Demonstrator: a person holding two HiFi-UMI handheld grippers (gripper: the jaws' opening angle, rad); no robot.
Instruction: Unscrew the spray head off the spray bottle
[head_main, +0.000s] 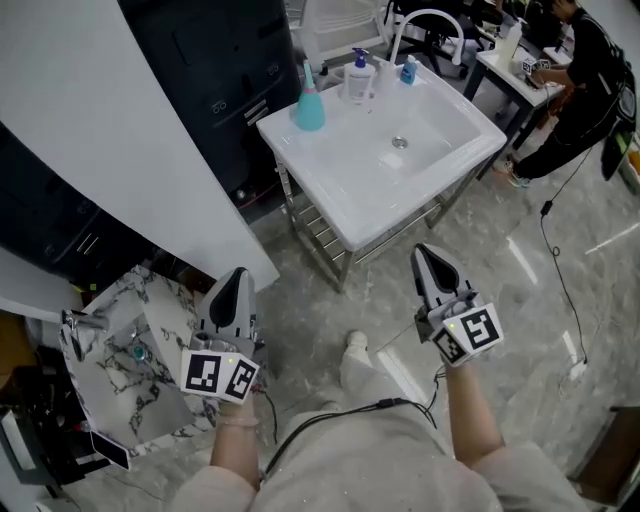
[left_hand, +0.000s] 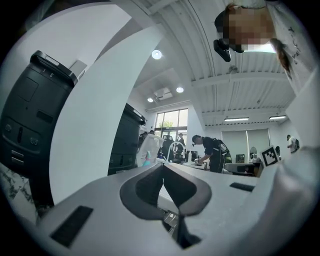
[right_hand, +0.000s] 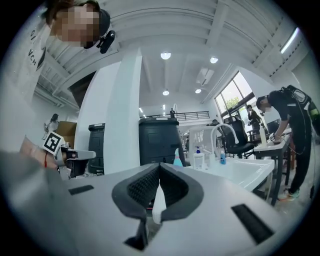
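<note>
Spray bottle (head_main: 309, 108), teal, stands upright on the back left corner of the white sink (head_main: 335, 195) in the head view, close to the rim and just beside a white pump bottle (head_main: 360, 78). Both grippers hang low over the floor, well apart from it. The left gripper (head_main: 235, 280) and right gripper (head_main: 430, 262) each have their jaws pressed together on nothing. Room to approach looks good: open floor lies ahead, with a marble-patterned basin (head_main: 110, 350) at the left and a floor cable (head_main: 560, 270) at the right. A person in black (head_main: 580, 70) works far off.

From the left gripper view, the left gripper (left_hand: 162, 167) shows its jaws meeting at the tips, empty. The spray bottle (left_hand: 146, 161) is small and distant beyond them. A white pillar (left_hand: 95, 115) crowds that side.

From the right gripper view, the right gripper (right_hand: 160, 167) is likewise closed and empty. The spray bottle (right_hand: 178, 159) sits left of the pump bottle (right_hand: 199, 157).

Likely trouble: a sideways nudge could tip the bottle off the corner or into its neighbour. If the body is held too loosely, it may simply spin with the head.
</note>
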